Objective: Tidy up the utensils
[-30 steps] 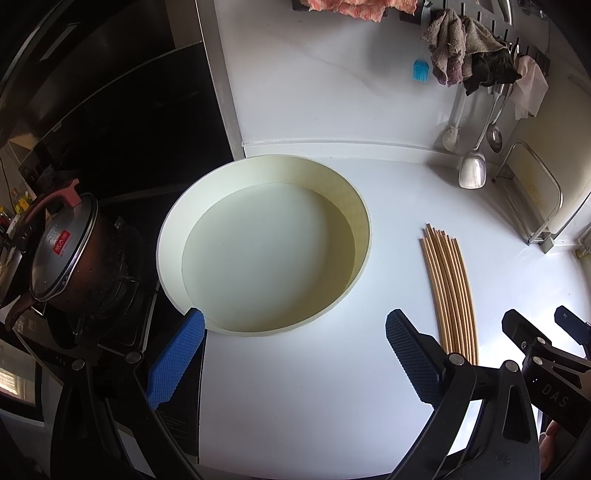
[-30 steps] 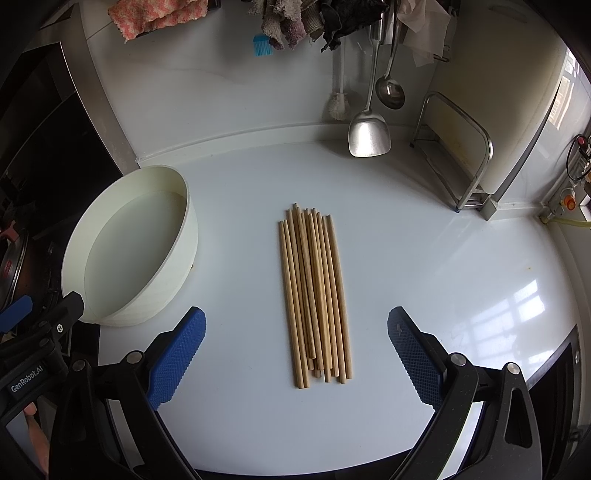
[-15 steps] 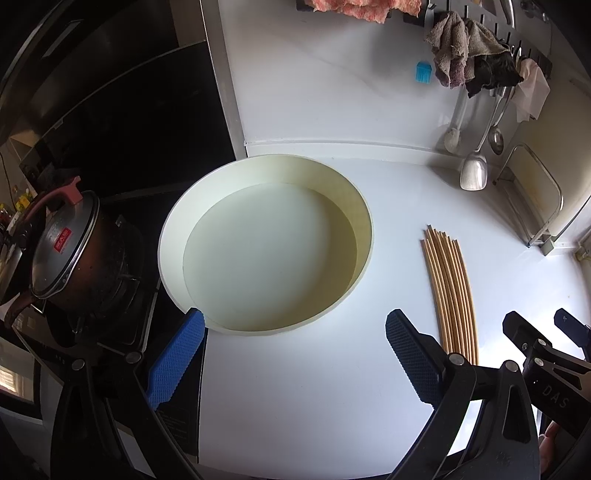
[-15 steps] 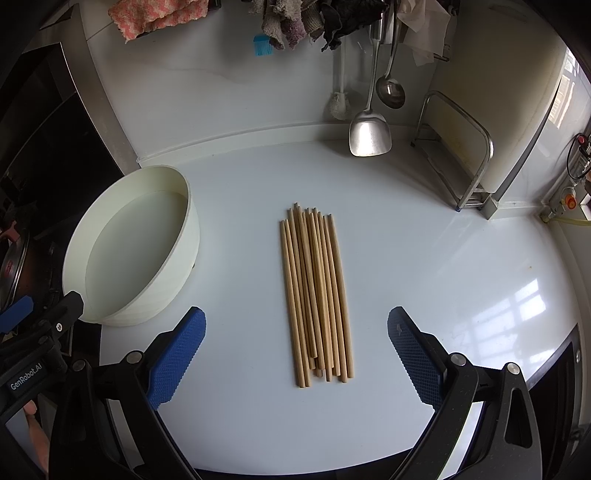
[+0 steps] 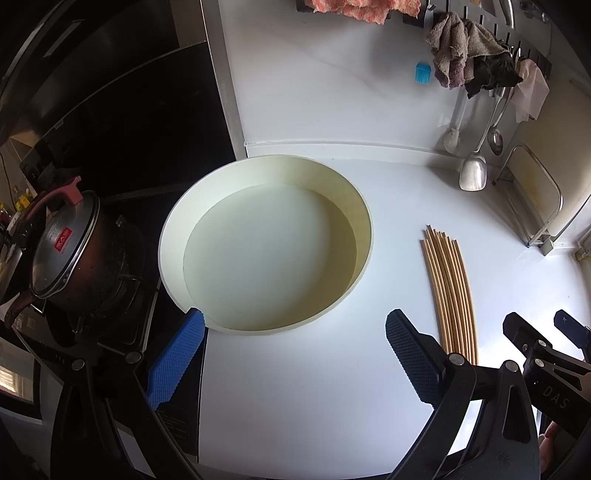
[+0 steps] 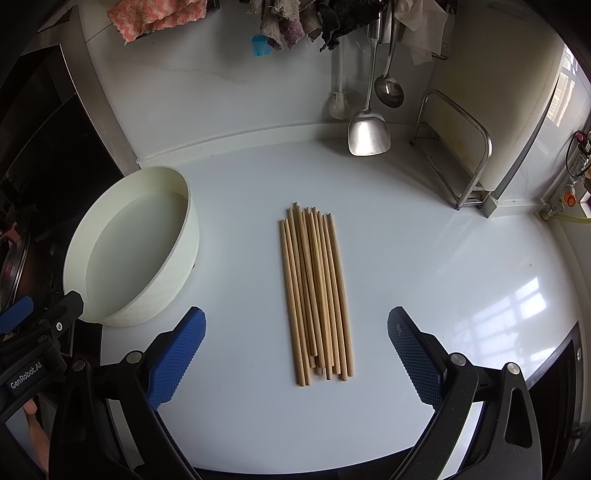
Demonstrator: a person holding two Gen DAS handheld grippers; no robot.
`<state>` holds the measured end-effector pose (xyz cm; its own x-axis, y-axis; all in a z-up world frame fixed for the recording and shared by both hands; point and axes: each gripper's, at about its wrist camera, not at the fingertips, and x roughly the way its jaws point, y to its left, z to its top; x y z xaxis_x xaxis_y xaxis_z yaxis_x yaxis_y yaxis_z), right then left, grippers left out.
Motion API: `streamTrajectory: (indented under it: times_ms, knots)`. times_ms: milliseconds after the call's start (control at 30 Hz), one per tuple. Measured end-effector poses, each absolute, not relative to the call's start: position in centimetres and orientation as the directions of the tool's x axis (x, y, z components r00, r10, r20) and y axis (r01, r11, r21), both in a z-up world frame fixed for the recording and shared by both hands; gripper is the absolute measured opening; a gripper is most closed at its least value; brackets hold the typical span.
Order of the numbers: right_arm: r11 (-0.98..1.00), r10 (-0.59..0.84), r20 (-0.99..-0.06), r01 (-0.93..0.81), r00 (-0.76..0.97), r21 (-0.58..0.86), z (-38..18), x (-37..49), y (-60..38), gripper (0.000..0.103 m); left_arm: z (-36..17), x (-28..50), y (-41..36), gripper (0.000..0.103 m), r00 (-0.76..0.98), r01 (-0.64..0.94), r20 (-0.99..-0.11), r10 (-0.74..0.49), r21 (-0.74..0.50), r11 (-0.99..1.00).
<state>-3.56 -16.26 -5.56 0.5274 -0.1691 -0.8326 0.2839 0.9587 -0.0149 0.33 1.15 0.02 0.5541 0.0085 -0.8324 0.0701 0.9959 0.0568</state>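
Observation:
Several wooden chopsticks (image 6: 317,291) lie side by side in a bundle on the white counter, straight ahead of my right gripper (image 6: 295,360), which stands open and empty just short of their near ends. The same chopsticks (image 5: 448,291) show at the right of the left wrist view. A round cream basin (image 5: 364,221) with nothing in it sits in front of my left gripper (image 5: 293,356), also open and empty. In the right wrist view the basin (image 6: 188,225) is to the left of the bundle.
A covered dark pot (image 5: 70,251) sits on the stove at the left. A metal spatula (image 6: 369,133), a ladle (image 6: 388,88), a brush and cloths (image 6: 288,22) hang on the back wall. A wire rack (image 6: 469,162) holding a board stands at the right.
The left wrist view has drifted slightly, so the basin and the wall items sit a little further right in it. The right gripper and the chopsticks have not moved.

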Motion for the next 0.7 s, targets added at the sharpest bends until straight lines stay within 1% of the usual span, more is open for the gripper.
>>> streamTrajectory:
  times_ms: [567, 700]
  knots:
    - [0.960, -0.168, -0.832, 0.280, 0.529, -0.015, -5.44, -3.76, -16.15, 0.094, 0.02, 0.34, 1.12, 0.097, 0.553, 0.071, -0.833, 0.007, 0.055, 0.996]
    - [0.962, -0.161, -0.833, 0.273, 0.529, -0.012, -5.48, -3.80, -16.30, 0.095, -0.06, 0.03, 1.30, 0.097, 0.551, 0.075, -0.834, -0.019, 0.027, 0.997]
